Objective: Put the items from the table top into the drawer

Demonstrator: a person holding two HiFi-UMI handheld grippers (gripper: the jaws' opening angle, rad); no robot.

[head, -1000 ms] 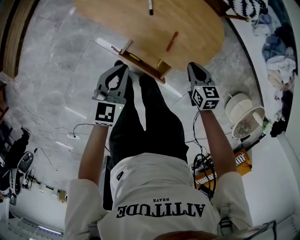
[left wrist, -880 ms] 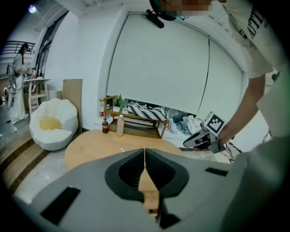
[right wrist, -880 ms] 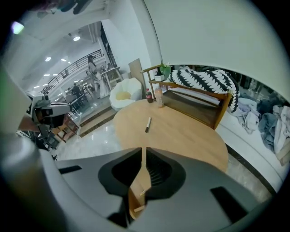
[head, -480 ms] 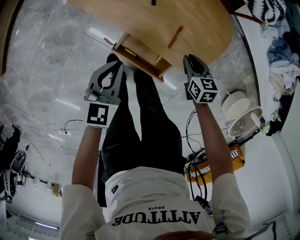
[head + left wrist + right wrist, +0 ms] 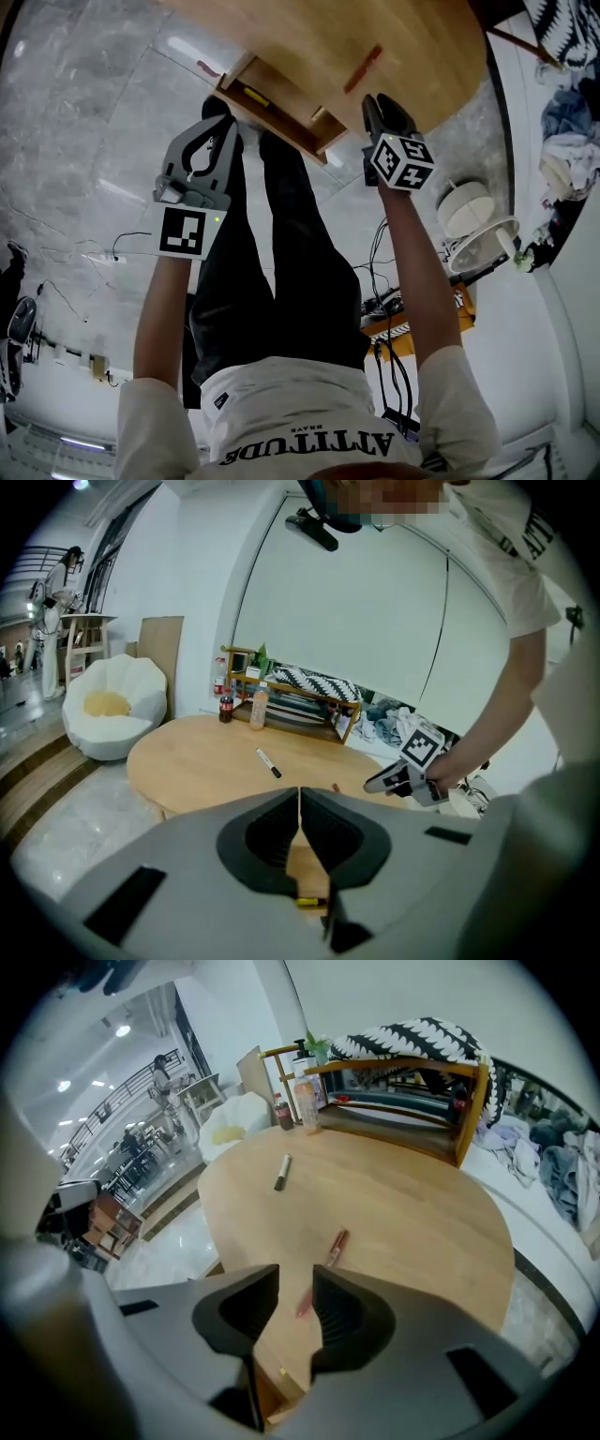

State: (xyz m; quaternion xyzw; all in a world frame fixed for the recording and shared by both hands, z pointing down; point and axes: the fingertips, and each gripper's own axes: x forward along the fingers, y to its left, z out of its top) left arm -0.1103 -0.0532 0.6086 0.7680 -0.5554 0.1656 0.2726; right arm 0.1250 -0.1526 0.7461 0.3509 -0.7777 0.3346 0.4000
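Drawer (image 5: 277,122): pulled out from under the table (image 5: 422,47) edge, open at the top, between the two grippers in the head view. Small yellow item (image 5: 255,93) inside, near the left end.

Far left in the left gripper view: white beanbag (image 5: 108,714) on the floor beside the table, then bottles (image 5: 225,708) standing just left of a shelf (image 5: 300,708) at the table's far edge.

Left gripper (image 5: 225,125): jaws pressed together, nothing between them. Hovers over the floor just left of the drawer, apart from it. Below the closed tips in its own view, the drawer's inside and the yellow item.

On the table top, left to right: marker (image 5: 269,763), lying alone mid-table; pen (image 5: 364,68), red, nearer the front edge, beyond the drawer's right end. Neither touched by a gripper.

Right gripper (image 5: 373,101): jaws apart, just been opening, clamped on nothing. Hangs at the table edge just right of the drawer. In its own view, bare wood with a faint reddish streak in the gap, and the pen just beyond the tips, not between the pads.
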